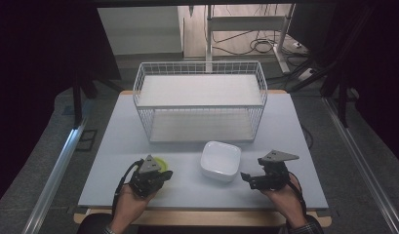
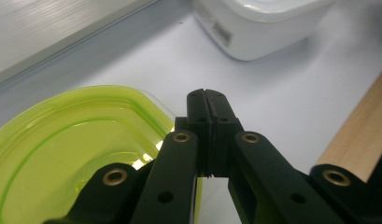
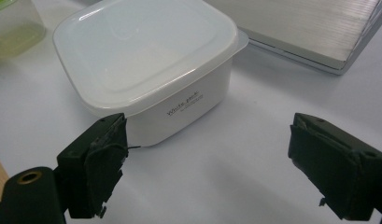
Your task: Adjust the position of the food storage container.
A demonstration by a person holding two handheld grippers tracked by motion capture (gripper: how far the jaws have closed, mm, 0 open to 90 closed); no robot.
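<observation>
While left gripper sits clenched beside green container, right gripper spread near lidded white container, contents unseen

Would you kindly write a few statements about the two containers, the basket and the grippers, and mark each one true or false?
1. The right gripper has its jaws wide apart. True.
2. The white container sits inside the wire basket. False: it stands on the table, in front of the basket.
3. The left gripper has its jaws pressed together. True.
4. The green container carries a white lid. False: the lidded one is the white container; the green one looks open at the top.
5. The right gripper is clamped on the white container. False: its jaws are apart, short of the container.
</observation>
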